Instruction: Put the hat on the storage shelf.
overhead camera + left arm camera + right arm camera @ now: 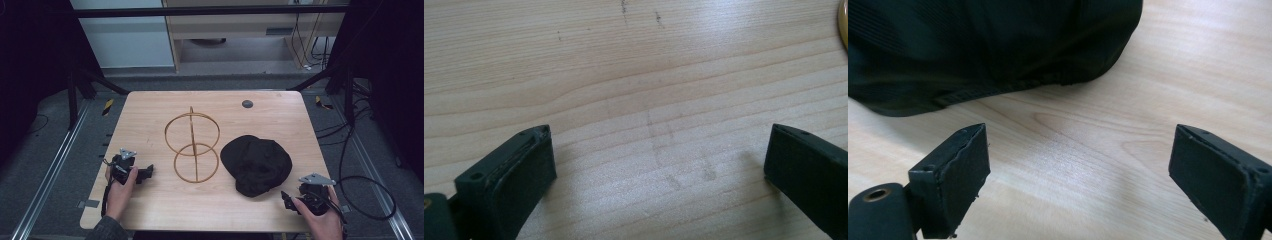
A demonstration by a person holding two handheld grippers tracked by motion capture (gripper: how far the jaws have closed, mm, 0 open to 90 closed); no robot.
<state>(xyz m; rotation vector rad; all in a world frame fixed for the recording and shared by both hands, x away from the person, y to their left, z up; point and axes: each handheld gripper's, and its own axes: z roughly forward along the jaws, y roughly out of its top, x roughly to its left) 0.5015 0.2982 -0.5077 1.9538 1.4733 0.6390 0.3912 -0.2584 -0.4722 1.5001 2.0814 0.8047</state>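
Black cap (256,164) lies on counter (150,200), right of gold wire stand (192,146). Right gripper (295,199) just beside cap, fingers wide, empty. Left gripper (146,172) near stand, fingers wide, empty. Likely next: pinch cap's edge low, avoid bunching fabric.
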